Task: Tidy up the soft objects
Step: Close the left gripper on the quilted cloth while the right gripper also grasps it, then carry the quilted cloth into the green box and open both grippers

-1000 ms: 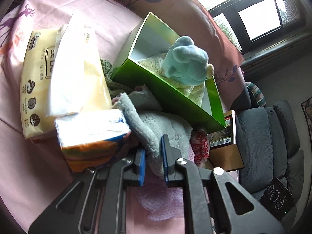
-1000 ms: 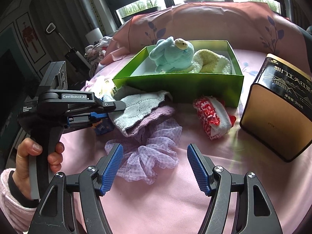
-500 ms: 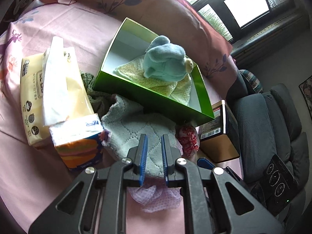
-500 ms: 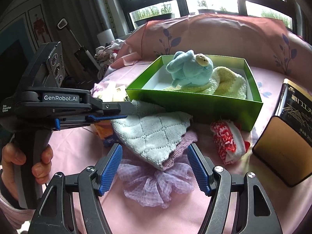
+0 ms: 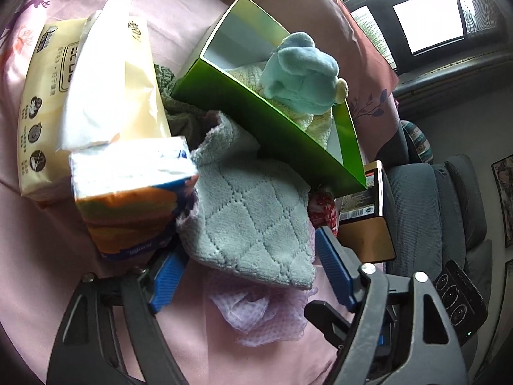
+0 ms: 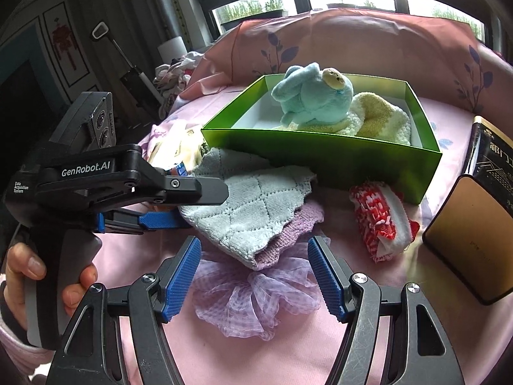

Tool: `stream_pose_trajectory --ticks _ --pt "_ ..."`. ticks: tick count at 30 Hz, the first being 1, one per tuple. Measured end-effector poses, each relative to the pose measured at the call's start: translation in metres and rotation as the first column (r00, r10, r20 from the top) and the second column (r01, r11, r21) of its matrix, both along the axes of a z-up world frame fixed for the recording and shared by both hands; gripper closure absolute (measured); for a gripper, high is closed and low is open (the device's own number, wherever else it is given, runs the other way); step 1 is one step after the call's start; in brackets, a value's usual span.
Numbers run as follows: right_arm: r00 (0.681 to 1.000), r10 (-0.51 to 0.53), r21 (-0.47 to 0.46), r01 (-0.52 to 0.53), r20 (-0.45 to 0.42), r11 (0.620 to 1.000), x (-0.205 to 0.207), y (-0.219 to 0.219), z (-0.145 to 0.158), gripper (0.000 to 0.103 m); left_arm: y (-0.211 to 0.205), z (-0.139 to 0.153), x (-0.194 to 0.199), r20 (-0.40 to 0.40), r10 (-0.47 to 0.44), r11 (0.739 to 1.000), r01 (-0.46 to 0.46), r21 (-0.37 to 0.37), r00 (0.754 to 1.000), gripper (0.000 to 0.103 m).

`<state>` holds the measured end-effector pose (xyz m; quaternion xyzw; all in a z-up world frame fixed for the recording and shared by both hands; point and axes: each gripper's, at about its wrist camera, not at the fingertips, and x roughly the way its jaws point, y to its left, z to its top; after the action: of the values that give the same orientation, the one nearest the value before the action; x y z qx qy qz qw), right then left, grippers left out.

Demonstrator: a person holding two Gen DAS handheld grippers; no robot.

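A green box [image 6: 340, 157] [image 5: 282, 134] holds a blue plush toy [image 6: 314, 96] [image 5: 301, 77] on a cream towel [image 6: 381, 122]. A pale grey quilted cloth [image 5: 256, 218] [image 6: 253, 205] lies spread in front of the box, over a purple knit [image 6: 301, 221]. My left gripper [image 5: 253, 272] is open and straddles the cloth's near edge; in the right wrist view it [image 6: 179, 205] sits at the cloth's left. My right gripper [image 6: 253, 276] is open above a lilac mesh scrunchie [image 6: 253, 298] [image 5: 259, 314]. A red and white sock [image 6: 381, 221] lies to the right.
A yellow tissue pack [image 5: 83, 96] and a small orange tissue pack [image 5: 128, 199] lie left of the cloth. A black and gold tin [image 6: 474, 234] [image 5: 365, 221] stands right of the box. A dark green knit [image 5: 179, 112] shows behind the cloth. Everything rests on a pink bedsheet [image 6: 256, 359].
My left gripper was shut on the grey cloth and lifted it; now its jaws have opened and the cloth lies spread flat. The right gripper stayed open and edged forward.
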<state>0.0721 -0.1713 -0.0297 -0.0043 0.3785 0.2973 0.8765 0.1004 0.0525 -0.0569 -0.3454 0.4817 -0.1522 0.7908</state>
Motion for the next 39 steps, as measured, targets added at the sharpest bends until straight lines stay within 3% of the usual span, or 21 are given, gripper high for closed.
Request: stream_pose_trajectory --ticks 5,6,7,10,14,17,19,23,29,33,39 --pt "0.999 0.015 -0.029 -0.014 0.028 0.999 0.005 0.006 -0.001 0.033 -0.003 0.003 0.021 0.005 0.014 0.999 -0.014 0.034 1.0 0.074" --pt "0.999 0.017 -0.032 -0.016 0.034 0.999 0.007 0.007 -0.001 0.033 -0.005 0.006 0.022 0.015 0.012 0.999 -0.012 0.042 1.0 0.088" --pt "0.999 0.018 -0.036 -0.017 0.036 0.999 0.009 0.009 -0.002 0.033 -0.006 0.009 0.022 0.03 0.006 0.999 -0.007 0.038 1.0 0.09" --pt "0.999 0.028 -0.032 -0.027 0.034 0.999 0.016 0.013 -0.004 0.033 -0.012 0.023 0.016 0.106 -0.026 0.998 0.019 0.063 0.994 0.091" --pt "0.999 0.034 -0.038 -0.033 0.042 0.999 0.027 0.019 -0.005 0.034 -0.017 0.027 0.021 0.123 -0.056 0.998 0.051 0.044 0.991 0.092" --pt "0.999 0.037 -0.004 -0.037 0.012 0.999 0.036 0.021 -0.006 0.058 -0.017 0.027 0.026 0.122 -0.065 0.998 0.061 0.036 0.99 0.092" --pt "1.0 0.02 0.033 -0.02 -0.011 0.999 0.043 0.018 -0.008 0.088 -0.019 0.028 0.027 0.125 -0.074 0.997 0.07 0.041 0.989 0.096" --pt "0.999 -0.01 0.11 0.014 -0.035 0.994 0.045 0.006 -0.005 0.092 -0.025 0.034 0.026 0.137 -0.095 0.995 0.089 0.049 0.986 0.097" --pt "0.993 -0.008 0.118 -0.007 0.121 0.993 0.012 -0.001 0.041 0.092 -0.03 0.074 0.009 0.229 -0.122 0.992 0.114 0.049 0.966 0.097" --pt "0.981 -0.003 0.124 -0.022 0.196 0.992 -0.002 -0.006 0.072 0.092 -0.039 0.115 -0.004 0.313 -0.154 0.987 0.13 0.095 0.937 0.098" --pt "0.953 -0.018 0.098 -0.012 0.303 0.995 -0.006 -0.01 0.117 0.092 -0.052 0.162 0.004 0.372 -0.183 0.979 0.134 0.154 0.91 0.097"
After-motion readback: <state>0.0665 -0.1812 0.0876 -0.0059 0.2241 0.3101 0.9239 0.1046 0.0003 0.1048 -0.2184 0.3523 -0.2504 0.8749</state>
